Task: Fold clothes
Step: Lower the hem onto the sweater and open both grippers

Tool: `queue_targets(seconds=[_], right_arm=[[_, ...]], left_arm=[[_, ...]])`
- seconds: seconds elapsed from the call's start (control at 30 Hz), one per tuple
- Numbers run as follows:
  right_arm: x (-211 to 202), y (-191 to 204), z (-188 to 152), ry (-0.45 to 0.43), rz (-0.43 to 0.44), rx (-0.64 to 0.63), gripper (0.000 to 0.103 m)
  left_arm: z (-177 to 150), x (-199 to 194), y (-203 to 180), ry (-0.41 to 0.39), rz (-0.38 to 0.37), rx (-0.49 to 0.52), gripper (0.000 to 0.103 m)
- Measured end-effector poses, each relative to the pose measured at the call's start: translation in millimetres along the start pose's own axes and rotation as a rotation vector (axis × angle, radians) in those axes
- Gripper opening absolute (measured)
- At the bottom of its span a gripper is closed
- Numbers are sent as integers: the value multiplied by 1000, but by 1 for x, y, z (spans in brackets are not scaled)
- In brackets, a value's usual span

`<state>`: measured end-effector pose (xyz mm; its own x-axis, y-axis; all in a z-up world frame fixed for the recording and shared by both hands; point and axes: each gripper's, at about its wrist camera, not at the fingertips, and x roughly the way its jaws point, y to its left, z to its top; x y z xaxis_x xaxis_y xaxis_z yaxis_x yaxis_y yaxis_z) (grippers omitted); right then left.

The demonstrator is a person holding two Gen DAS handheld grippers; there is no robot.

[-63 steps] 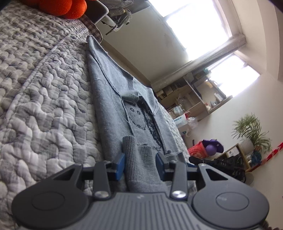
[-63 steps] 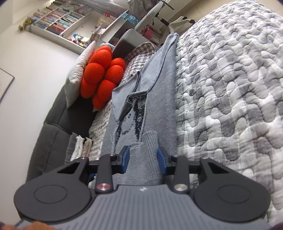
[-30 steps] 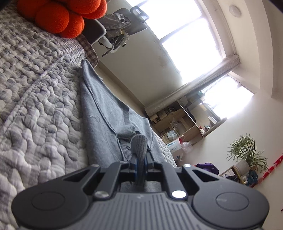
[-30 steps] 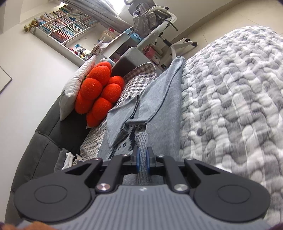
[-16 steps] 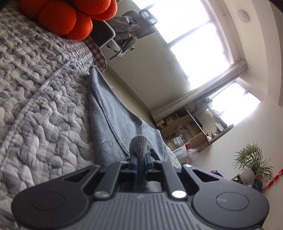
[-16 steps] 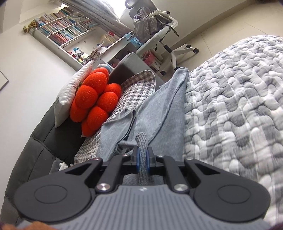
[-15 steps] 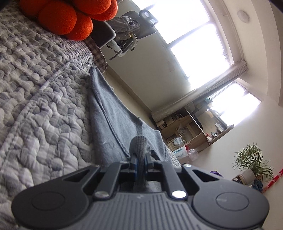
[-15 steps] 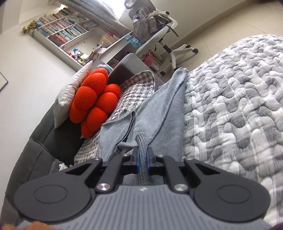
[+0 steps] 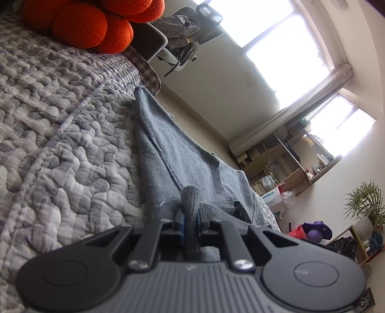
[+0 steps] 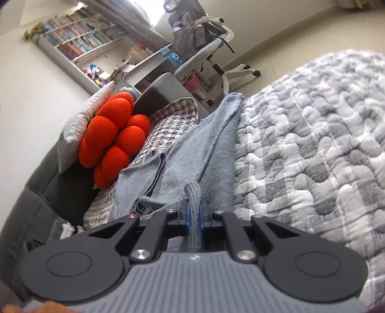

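Left gripper [image 9: 191, 220] on a grey sweater's ribbed hem

Its jaws are opening, with a fold of the sweater [image 9: 182, 163] between the blue-padded fingers [image 9: 181, 220]; the garment lies stretched along the quilted bed [image 9: 72, 134], orange cushion [image 9: 91, 21] beyond.

Both jaws closed on sweater [image 9: 192, 154] ribbed hem, carried it forward; now reopening

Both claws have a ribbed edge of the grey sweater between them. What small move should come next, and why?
Probably finish letting go and draw both claws back. The jaws of the left claw and right claw are opening, with the ribbed hem still between them, and the sweater already lies on the quilt.
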<state>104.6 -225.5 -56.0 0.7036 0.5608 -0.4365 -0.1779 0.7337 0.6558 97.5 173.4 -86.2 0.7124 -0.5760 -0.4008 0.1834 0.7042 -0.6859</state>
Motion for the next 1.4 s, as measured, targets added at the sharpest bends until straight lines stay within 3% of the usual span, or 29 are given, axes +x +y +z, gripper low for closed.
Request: queue_targets(seconds=[0.07, 0.23, 0.37, 0.53, 0.6, 0.67, 0.7, 0.77, 0.8, 0.93, 1.13, 1.27, 1.4], right_arm=[[-4, 10, 2, 2, -40, -49, 18], [-15, 35, 1, -15, -119, -196, 20], [-16, 48, -3, -48, -130, -277, 20], [4, 49, -11, -11, -140, -322, 20], [11, 46, -13, 0, -161, -331, 18], [15, 40, -13, 1, -172, -323, 14], [16, 38, -12, -2, -175, -315, 11], [15, 38, -10, 0, -176, -296, 13], [14, 41, -10, 4, -172, -296, 19], [10, 60, -13, 20, -144, -334, 20], [4, 91, -33, 120, -54, -418, 21], [-2, 105, -54, 180, -31, -517, 26], [-9, 103, -69, 201, -56, -559, 28]], left_arm=[[1, -9, -6, -24, 10, 20, 21], [4, -29, -27, -89, 24, 102, 21], [0, -24, -42, -69, 12, 173, 21], [-11, -4, -38, -18, 53, 214, 20], [-14, 1, -31, -7, 81, 222, 19], [-13, 1, -26, -9, 99, 212, 8], [-11, 1, -23, -10, 103, 199, 8], [-9, -3, -24, -12, 95, 180, 8], [-8, -6, -27, -15, 90, 177, 8], [-11, -14, -44, -18, 50, 191, 10], [-36, -21, -71, 92, -62, 321, 10], [-52, -27, -70, 162, -62, 393, 10], [-57, -42, -50, 157, -25, 377, 10]])
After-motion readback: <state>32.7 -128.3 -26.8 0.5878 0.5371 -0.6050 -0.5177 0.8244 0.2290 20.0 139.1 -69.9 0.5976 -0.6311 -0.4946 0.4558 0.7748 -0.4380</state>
